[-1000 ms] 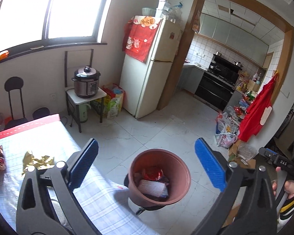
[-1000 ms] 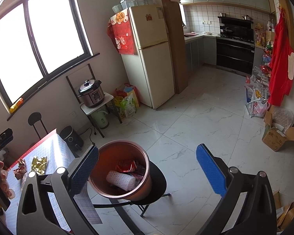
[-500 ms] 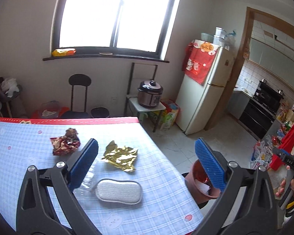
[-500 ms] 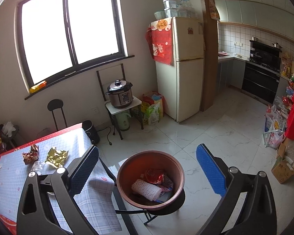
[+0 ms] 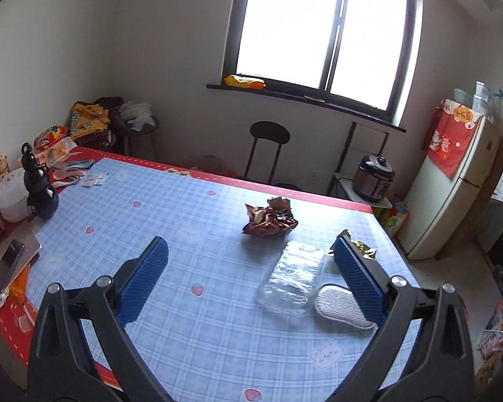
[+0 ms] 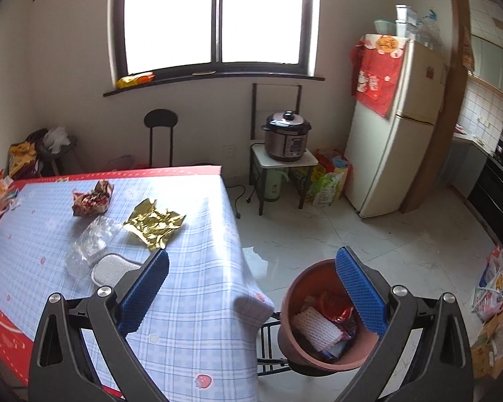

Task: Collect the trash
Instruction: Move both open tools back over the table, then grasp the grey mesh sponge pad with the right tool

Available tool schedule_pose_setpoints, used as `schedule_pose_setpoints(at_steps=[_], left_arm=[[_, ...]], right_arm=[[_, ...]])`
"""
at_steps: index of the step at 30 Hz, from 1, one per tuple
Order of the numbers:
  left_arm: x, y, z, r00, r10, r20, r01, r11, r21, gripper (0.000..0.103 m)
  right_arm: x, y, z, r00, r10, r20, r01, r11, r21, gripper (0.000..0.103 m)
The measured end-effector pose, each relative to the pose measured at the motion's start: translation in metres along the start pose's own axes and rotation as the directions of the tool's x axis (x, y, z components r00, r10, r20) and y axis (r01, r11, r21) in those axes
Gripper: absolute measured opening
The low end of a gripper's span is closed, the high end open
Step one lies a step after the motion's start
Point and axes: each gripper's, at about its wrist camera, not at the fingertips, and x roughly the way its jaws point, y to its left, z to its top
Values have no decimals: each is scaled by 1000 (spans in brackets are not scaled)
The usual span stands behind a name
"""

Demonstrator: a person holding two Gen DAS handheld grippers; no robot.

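My left gripper (image 5: 248, 271) hovers over the table (image 5: 184, 331), spread wide and holding nothing. The clear tray (image 5: 293, 274) lies just ahead, nearer my right-hand finger, its long axis running near to far. My right gripper (image 6: 251, 273), equally wide and bare, hangs between table edge and bin (image 6: 296, 341).

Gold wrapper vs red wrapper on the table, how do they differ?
The gold wrapper lies fairly flat and spread open; the red wrapper is crumpled into a raised wad. The gold one is plain shiny foil; the red one is printed, multicolored. Gold sits nearer the table's bin-side edge. Both lie loose on the table, ungrasped.
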Motion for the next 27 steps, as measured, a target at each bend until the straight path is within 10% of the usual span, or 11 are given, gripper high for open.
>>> schedule_pose_setpoints(at_steps=[11, 23, 27], left_arm=[[31, 93, -47, 991, 86, -102, -95, 991, -92, 97], [49, 144, -65, 981, 84, -175, -103, 989, -104, 97], [52, 153, -65, 980, 80, -180, -102, 988, -119, 97]], right_arm=[[143, 182, -39, 935, 152, -320, -291, 844, -451, 98], [230, 254, -78, 855, 64, -515, -389, 736, -554, 98], [243, 255, -73, 834, 86, -545, -403, 771, -494, 98]])
